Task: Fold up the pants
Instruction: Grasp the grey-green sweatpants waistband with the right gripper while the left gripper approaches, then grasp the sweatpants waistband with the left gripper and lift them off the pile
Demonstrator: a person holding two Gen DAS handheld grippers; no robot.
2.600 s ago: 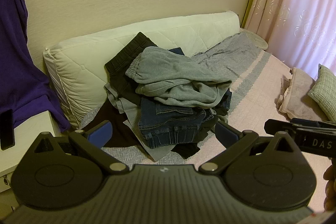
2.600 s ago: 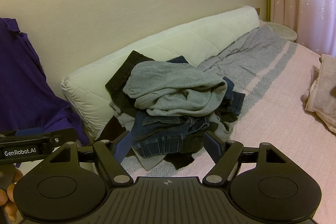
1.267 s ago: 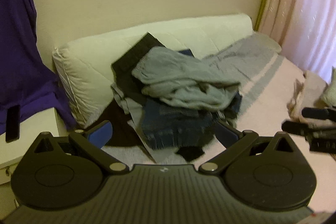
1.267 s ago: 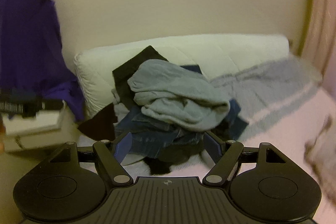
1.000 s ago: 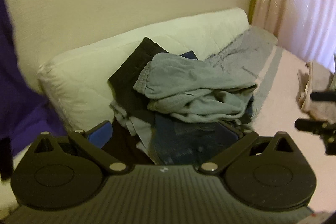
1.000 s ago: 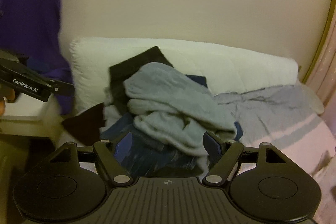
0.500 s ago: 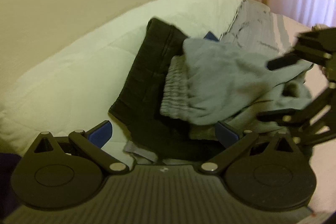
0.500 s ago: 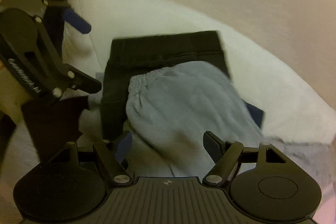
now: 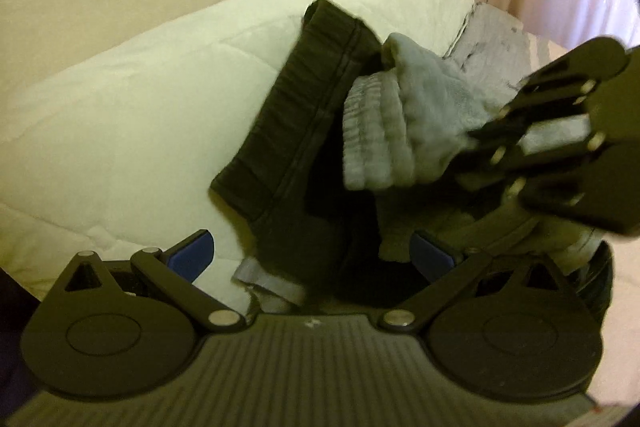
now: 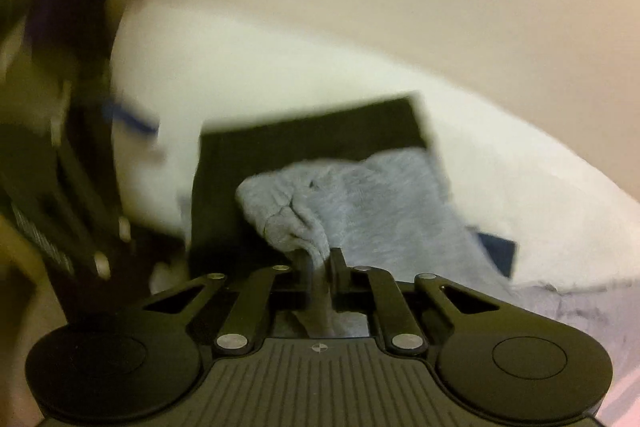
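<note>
The right gripper (image 10: 320,265) has just been closing and is now pinching a fold of the grey sweatpants (image 10: 360,195) near their gathered waistband, fabric bunching between its pads. The left gripper (image 9: 310,255) is hanging wide, its blue pads (image 9: 191,254) gripping nothing, just above the near edge of the pile. The grey pants are lying on top of black pants (image 9: 304,115), leaning against a white pillow (image 9: 132,115) along the far wall.

Grey pants (image 9: 404,131) — fleecy cloth; pillow (image 9: 132,131) — quilted.
</note>
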